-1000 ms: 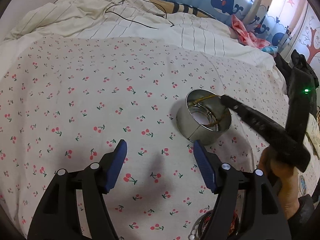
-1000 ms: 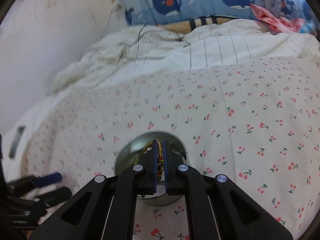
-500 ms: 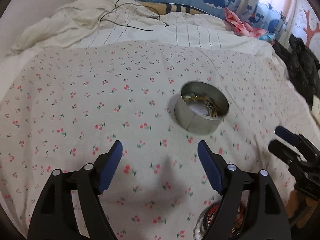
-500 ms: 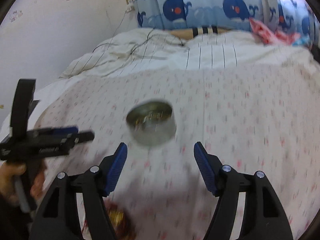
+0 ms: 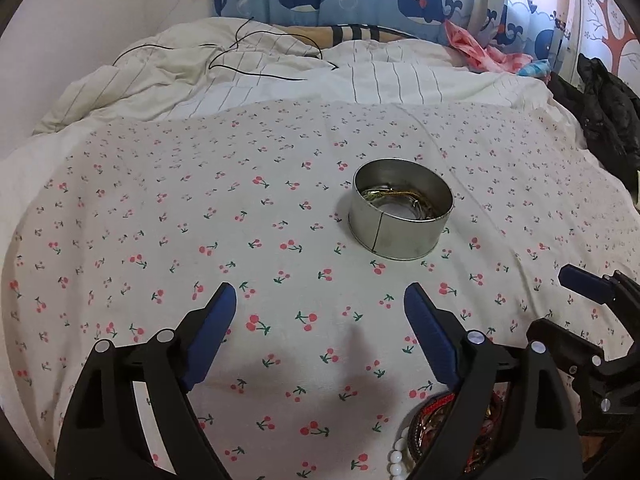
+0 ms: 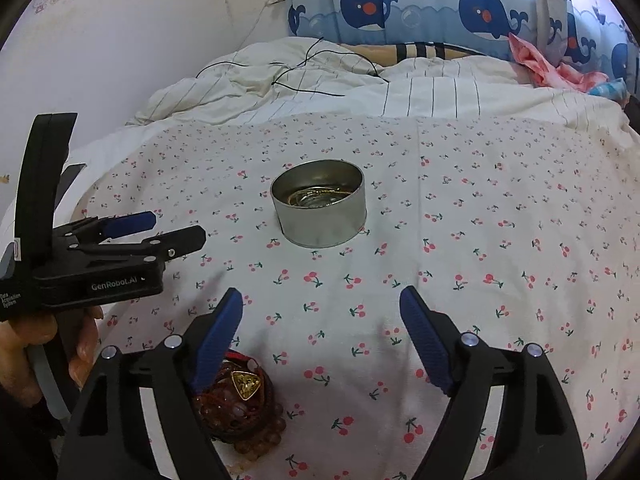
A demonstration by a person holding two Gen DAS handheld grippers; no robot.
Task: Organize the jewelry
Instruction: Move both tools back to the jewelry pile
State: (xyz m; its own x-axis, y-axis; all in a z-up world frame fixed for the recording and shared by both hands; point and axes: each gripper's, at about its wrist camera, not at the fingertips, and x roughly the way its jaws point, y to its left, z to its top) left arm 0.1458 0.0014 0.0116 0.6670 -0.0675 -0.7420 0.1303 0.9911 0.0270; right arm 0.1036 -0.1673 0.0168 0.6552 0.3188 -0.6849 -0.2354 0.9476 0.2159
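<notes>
A round metal tin [image 5: 401,216] stands on the cherry-print sheet with gold chains lying inside; the right wrist view shows the tin [image 6: 320,204] too. My left gripper [image 5: 320,294] hovers short of it, jaws opening, nothing between them. My right gripper [image 6: 322,295] is also back from the tin, jaws opening and empty. A heap of reddish bead bracelets [image 6: 240,400] with a gold triangular pendant lies under its left finger. That heap [image 5: 424,428], with white beads, shows beneath the left gripper's right finger. Each gripper appears in the other's view: right [image 5: 568,304], left [image 6: 176,226].
A crumpled striped duvet [image 5: 280,80] with a black cable [image 5: 256,64] lies behind the sheet. Whale-print curtains hang at the back beside a pink cloth [image 5: 480,52]. Dark clothing [image 5: 600,112] is piled at the right edge. A hand [image 6: 40,340] grips the left tool.
The right gripper was shut on a beaded piece over the tin; it has let go, opened wide and drawn back. The left gripper opened wider and swung slightly.
</notes>
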